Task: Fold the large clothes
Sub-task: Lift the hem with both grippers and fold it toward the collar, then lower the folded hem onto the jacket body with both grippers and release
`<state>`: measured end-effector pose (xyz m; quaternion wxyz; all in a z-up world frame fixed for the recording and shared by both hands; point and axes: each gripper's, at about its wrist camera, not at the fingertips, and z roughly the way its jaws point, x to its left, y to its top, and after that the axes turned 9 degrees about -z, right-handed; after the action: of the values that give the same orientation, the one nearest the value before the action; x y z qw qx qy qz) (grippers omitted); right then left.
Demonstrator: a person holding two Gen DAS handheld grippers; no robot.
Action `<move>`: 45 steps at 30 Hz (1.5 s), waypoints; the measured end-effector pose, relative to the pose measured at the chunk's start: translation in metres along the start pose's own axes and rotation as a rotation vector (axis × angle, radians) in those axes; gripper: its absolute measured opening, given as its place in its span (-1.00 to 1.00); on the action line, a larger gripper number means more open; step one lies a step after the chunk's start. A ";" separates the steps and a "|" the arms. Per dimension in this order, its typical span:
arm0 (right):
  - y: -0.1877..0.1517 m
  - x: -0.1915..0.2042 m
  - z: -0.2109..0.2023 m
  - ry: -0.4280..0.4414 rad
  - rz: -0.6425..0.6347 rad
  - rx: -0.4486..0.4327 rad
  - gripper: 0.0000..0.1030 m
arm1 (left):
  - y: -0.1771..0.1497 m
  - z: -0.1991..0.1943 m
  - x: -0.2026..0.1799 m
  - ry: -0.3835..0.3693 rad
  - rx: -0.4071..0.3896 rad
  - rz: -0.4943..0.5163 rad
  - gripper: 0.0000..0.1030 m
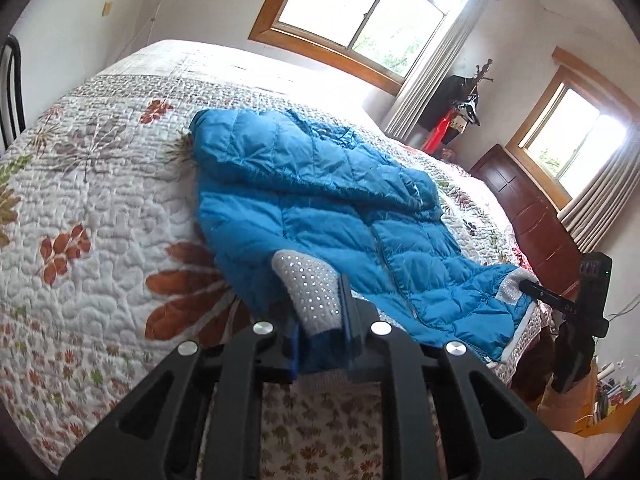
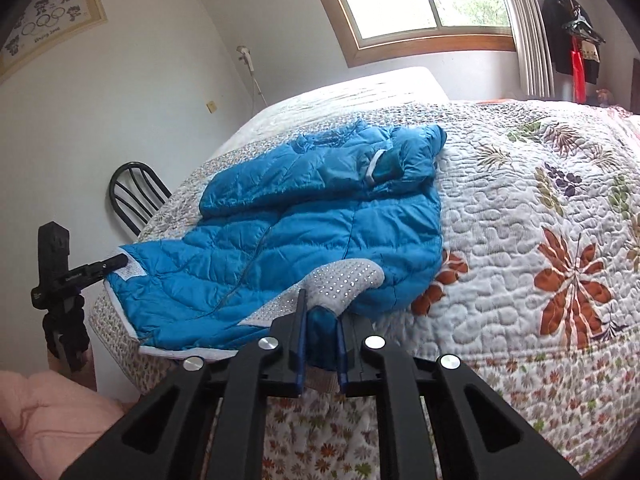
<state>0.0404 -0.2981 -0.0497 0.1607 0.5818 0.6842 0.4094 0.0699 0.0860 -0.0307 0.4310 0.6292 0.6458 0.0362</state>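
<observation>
A blue puffer jacket (image 1: 320, 184) (image 2: 320, 220) lies spread on a quilted bedspread (image 1: 100, 200) (image 2: 520, 220), one sleeve folded across its chest. Its hem lies along the near edge of the bed. My left gripper (image 1: 320, 316) is shut on one hem corner, where the grey dotted lining (image 1: 312, 284) is turned up over the jaws. My right gripper (image 2: 322, 320) is shut on the other hem corner, which also shows its dotted lining (image 2: 344, 276). Each view shows the other gripper at the far corner: the right gripper (image 1: 524, 285) and the left gripper (image 2: 122, 259). Both corners are raised off the bed.
A black metal chair (image 2: 136, 196) (image 1: 8, 92) stands by the wall beside the bed. A dark wooden cabinet (image 1: 528, 216) and a coat rack with hanging clothes (image 1: 460, 108) (image 2: 572, 40) stand near the windows. Pink fabric (image 2: 48, 412) shows at the lower left.
</observation>
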 end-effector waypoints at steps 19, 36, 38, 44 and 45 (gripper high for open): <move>0.163 -0.104 0.126 0.136 0.203 0.098 -0.79 | 0.185 0.141 0.029 -0.092 0.146 -0.150 -0.72; 0.173 -0.164 0.220 0.187 0.325 0.163 -0.65 | 0.215 0.231 0.088 -0.082 0.218 -0.272 -0.65; 0.174 -0.161 0.210 0.189 0.304 0.153 -0.57 | 0.217 0.225 0.086 -0.090 0.218 -0.268 -0.59; 0.180 -0.155 0.167 0.156 0.239 0.077 0.46 | 0.219 0.180 0.083 -0.117 0.127 -0.244 0.01; 0.181 -0.153 0.163 0.122 0.217 0.063 0.47 | 0.218 0.171 0.083 -0.075 0.086 -0.230 0.17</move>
<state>0.3155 -0.3812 -0.0537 0.0552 0.6311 0.6382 0.4375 0.3567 0.1161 -0.0520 0.4290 0.5696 0.6981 -0.0648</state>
